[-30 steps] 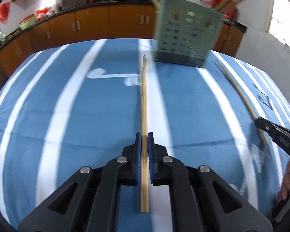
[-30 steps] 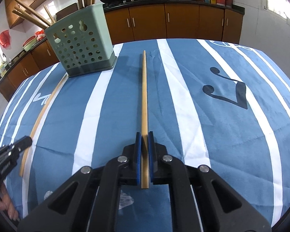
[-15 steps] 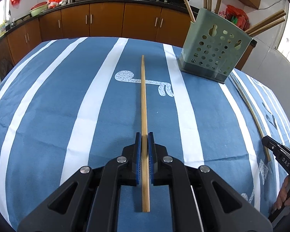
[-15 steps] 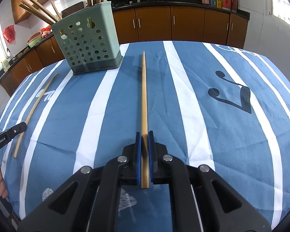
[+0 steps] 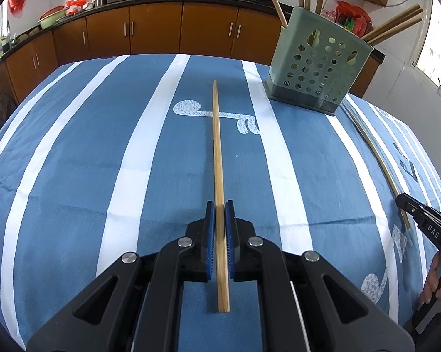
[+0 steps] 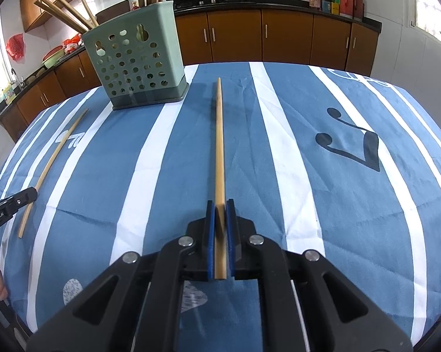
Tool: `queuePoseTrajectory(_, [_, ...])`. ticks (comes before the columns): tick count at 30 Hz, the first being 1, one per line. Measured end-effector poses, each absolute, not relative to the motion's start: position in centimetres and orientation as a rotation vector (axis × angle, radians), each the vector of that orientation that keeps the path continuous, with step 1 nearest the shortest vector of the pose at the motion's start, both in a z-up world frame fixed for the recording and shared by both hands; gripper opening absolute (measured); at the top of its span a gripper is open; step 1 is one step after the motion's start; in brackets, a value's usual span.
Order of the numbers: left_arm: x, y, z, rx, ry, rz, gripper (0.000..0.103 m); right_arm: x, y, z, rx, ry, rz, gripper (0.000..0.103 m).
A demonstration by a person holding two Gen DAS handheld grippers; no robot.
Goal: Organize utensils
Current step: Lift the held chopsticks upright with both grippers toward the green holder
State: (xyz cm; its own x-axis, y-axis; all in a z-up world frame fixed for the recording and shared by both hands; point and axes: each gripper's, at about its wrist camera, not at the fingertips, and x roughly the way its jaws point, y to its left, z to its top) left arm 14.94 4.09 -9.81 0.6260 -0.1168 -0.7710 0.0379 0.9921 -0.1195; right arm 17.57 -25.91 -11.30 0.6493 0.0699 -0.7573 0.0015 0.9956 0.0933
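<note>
Covering the table: a blue cloth (image 5: 73,152) with white stripes, giving a flat bed for whatever is not yet sorted.
Holder: the green perforated caddy (image 6: 134,58) stands upright at the far side, several sticks already leaning in it, so it looks like the place everything goes.
Left gripper (image 5: 220,217): blue pads pressed together on a chopstick (image 5: 217,152), gripped near its thick end, thin tip forward, likely for dropping in.
Right gripper (image 6: 220,215): likewise clamped on a second chopstick (image 6: 219,146), aimed just right of the caddy.
Loose chopstick (image 6: 54,161): one lies on the cloth between the two grippers, apparently next in line.
</note>
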Motion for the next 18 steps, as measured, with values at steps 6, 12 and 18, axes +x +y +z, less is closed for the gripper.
queuePoseTrajectory(6, [14.4, 3.7, -10.0, -0.052, 0.864, -0.080, 0.008, 17.4, -26.0, -11.3, 0.073, 0.855, 0.039, 0.008])
queuePoseTrajectory(12, [14.3, 4.4, -8.8, -0.061, 0.858, -0.090, 0.007, 16.8, -26.9, -9.3, 0.110, 0.801, 0.036, 0.008])
queuePoseTrajectory(18, [13.8, 5.3, -4.7, -0.087, 0.752, -0.098, 0.007, 16.0, -27.8, -5.5, 0.140, 0.684, 0.026, 0.008])
